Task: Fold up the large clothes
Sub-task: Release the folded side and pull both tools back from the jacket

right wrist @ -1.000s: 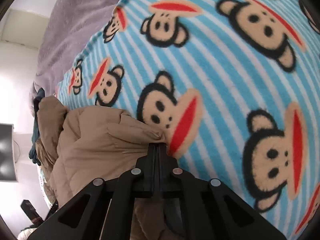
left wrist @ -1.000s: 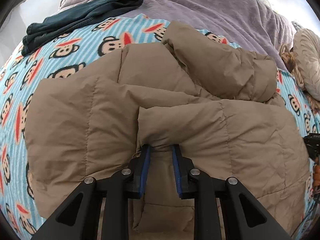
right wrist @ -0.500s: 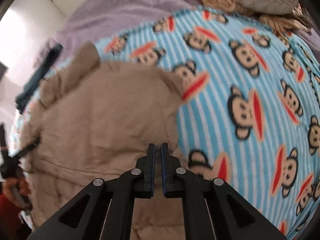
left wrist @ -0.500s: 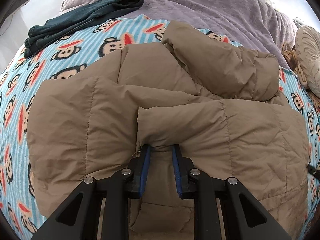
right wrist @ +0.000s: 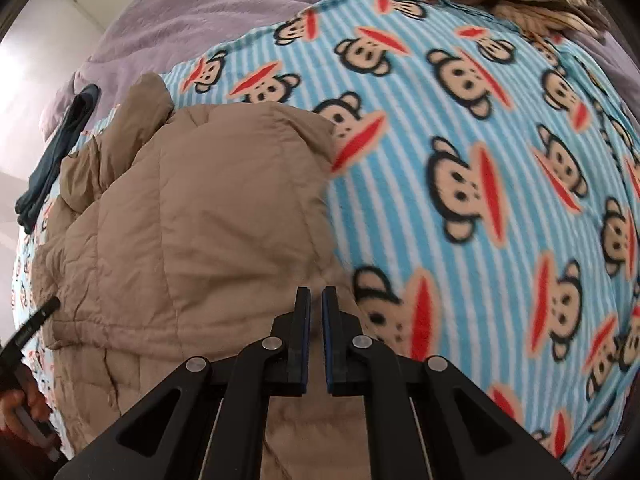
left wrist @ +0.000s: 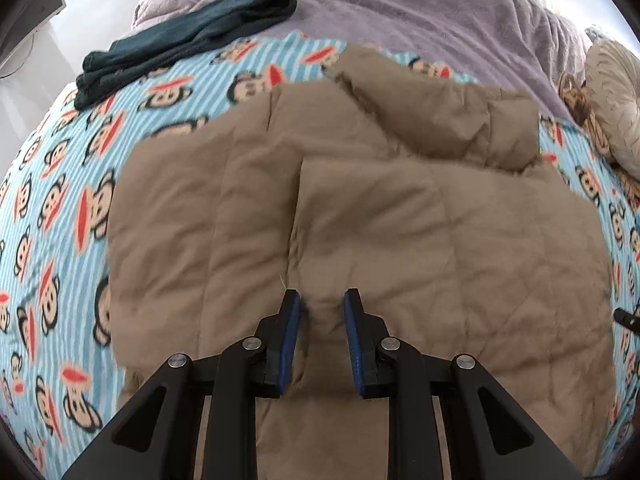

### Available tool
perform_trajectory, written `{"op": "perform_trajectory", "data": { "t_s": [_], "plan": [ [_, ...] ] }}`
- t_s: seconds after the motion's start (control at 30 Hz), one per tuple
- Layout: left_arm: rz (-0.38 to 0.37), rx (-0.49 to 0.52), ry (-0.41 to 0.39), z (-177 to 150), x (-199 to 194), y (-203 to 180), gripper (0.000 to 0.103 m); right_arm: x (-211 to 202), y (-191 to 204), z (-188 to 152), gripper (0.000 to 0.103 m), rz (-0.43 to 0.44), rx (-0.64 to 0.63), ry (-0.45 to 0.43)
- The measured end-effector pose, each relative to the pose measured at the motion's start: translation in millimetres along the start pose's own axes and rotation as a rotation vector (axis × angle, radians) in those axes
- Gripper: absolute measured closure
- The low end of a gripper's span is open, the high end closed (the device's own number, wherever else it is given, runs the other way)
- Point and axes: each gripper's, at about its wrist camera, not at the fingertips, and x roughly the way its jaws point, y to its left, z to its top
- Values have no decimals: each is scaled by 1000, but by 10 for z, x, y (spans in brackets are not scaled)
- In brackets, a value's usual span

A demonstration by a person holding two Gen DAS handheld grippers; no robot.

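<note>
A tan quilted puffer jacket (left wrist: 360, 208) lies folded on a blue striped monkey-print blanket (left wrist: 52, 208), hood at the far end. My left gripper (left wrist: 322, 304) is open just above the jacket's near part, holding nothing. In the right wrist view the jacket (right wrist: 192, 216) fills the left half. My right gripper (right wrist: 316, 300) hovers over its right edge, the jaws a narrow gap apart with nothing between them. The left gripper's tip and the hand holding it show at the left edge (right wrist: 28, 332).
A folded dark teal garment (left wrist: 188, 36) lies at the far left on a purple bedspread (left wrist: 420, 12). A beige cushion with a woven fringe (left wrist: 612, 112) sits at the far right. The monkey blanket (right wrist: 500, 184) spreads to the jacket's right.
My left gripper let go of the jacket fold and lifted; the fold now lies flat. My right gripper released the jacket's corner, pulled back and parted slightly.
</note>
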Motion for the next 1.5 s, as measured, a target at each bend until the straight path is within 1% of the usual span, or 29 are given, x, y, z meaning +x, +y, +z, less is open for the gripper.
{"op": "perform_trajectory", "data": {
  "t_s": [0.07,0.1,0.13,0.23,0.37,0.43,0.47,0.5,0.53,0.57,0.6,0.67,0.8,0.83,0.87,0.9,0.93,0.97,1.0,1.03,1.1,1.17,1.2,1.23,1.3,1.37,1.5],
  "plan": [
    [4,0,22,-80,64,33,77,-58,-18,-82,96,3,3,11],
    [5,-1,22,-104,88,40,72,-71,-7,-115,96,3,-1,19],
    [15,-2,21,-107,101,40,70,-86,2,-152,96,3,-4,26],
    [32,-9,29,-99,61,24,70,-128,26,-264,96,10,-1,53],
    [46,-21,26,-126,-159,4,70,-244,76,-373,96,34,-8,66],
    [46,-26,30,-207,-295,-3,70,-314,96,-420,95,48,-10,68],
    [46,-27,34,-249,-348,-1,70,-336,100,-443,89,54,-10,69],
    [48,-28,39,-291,-398,1,70,-360,106,-466,79,62,-9,72],
    [52,-30,45,-369,-476,-8,70,-378,113,-489,74,70,-10,74],
    [54,-33,49,-427,-529,-20,70,-397,121,-516,66,77,-10,75],
    [53,-39,56,-502,-587,-27,70,-416,133,-551,64,83,-13,77],
    [49,-51,68,-623,-670,-39,70,-442,156,-602,64,94,-22,84],
    [35,-79,109,-850,-762,-75,70,-499,192,-715,56,116,-31,102],
    [35,-81,114,-884,-775,-87,70,-514,200,-738,55,120,-31,104],
    [34,-86,121,-926,-792,-92,67,-526,209,-763,54,124,-32,107],
    [32,-90,126,-953,-801,-91,36,-539,223,-791,52,127,-34,112],
    [32,-99,124,-983,-829,-89,17,-549,234,-813,51,129,-37,116],
    [37,-115,94,-1009,-892,-89,1,-560,247,-832,49,130,-39,118],
    [39,-118,62,-1023,-958,-99,1,-575,264,-854,49,131,-42,120],
    [36,-107,59,-1029,-988,-123,1,-588,283,-871,48,133,-45,121],
    [39,-101,65,-1028,-999,-152,1,-615,323,-904,42,136,-51,121],
    [24,-102,63,-1038,-1019,-178,1,-646,361,-923,39,139,-59,117],
    [21,-99,62,-1042,-1030,-192,1,-660,383,-929,36,140,-65,116],
    [24,-95,62,-1046,-1041,-207,1,-676,404,-934,34,141,-69,115],
    [30,-84,62,-1046,-1070,-218,1,-718,440,-936,27,148,-75,108],
    [32,-75,63,-1048,-1107,-225,1,-766,473,-929,22,161,-82,95],
    [26,-56,63,-1054,-1175,-266,1,-832,523,-942,20,171,-85,75]
  ]
}}
